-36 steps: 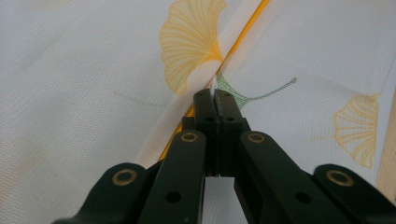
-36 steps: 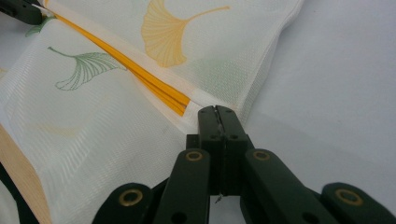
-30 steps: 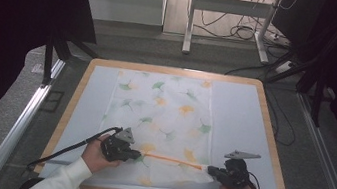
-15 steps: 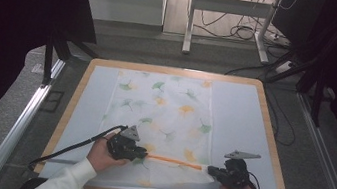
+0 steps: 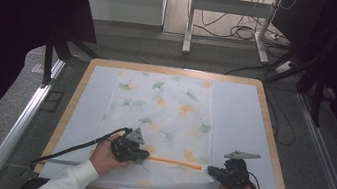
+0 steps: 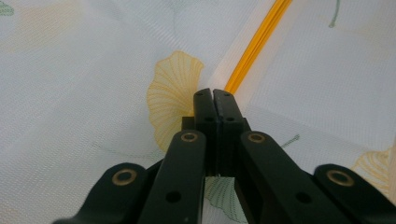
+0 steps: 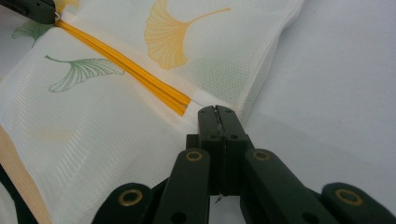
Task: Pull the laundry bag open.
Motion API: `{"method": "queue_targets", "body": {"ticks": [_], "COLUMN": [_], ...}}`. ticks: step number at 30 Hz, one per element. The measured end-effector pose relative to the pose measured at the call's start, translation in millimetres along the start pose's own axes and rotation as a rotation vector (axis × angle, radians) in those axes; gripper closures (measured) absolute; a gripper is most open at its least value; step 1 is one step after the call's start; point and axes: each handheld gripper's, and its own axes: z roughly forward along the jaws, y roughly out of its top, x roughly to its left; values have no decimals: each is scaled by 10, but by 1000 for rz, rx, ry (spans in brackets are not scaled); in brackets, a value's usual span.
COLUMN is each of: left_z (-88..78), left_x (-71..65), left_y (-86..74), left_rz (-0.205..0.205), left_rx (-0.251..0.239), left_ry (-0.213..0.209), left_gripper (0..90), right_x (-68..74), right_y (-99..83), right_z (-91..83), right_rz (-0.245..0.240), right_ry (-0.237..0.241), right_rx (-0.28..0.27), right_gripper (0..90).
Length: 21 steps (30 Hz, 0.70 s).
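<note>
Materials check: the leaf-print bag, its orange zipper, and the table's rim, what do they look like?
Bag: thin white mesh fabric, probably synthetic; fine grid weave shows, semi-sheer, printed ginkgo leaves.
Zipper: orange, likely plastic coil on tape; smooth parallel ridges, matte.
Table rim: light wood or wood-look laminate; pale tan, flat finish, grain too small to tell.

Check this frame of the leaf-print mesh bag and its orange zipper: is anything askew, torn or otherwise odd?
Nothing stands out. The mesh bag lies flat and square on the mat. Its orange zipper runs straight between the left tool and right tool, each shut on the bag at one zipper end. No tear shows.
</note>
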Motion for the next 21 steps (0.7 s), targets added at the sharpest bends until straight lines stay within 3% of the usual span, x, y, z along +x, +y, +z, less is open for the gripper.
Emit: {"method": "queue_targets", "body": {"ticks": [7,12,21], "left_z": [-35,-88,-193], "left_x": [-17,31,114], "left_y": [-18,-78,-189], "left_rz": [23,5,-10], "left_rx": [8,7,14], "left_ry": [12,-2,8], "left_gripper": [900,900,900], "right_x": [3,2,0], "right_y": [1,1,0], "right_z": [0,0,1], "right_rz": [-1,-2,1], "right_ry": [-1,0,2], "right_rx": [1,1,0], "right_gripper": [896,896,896]}}
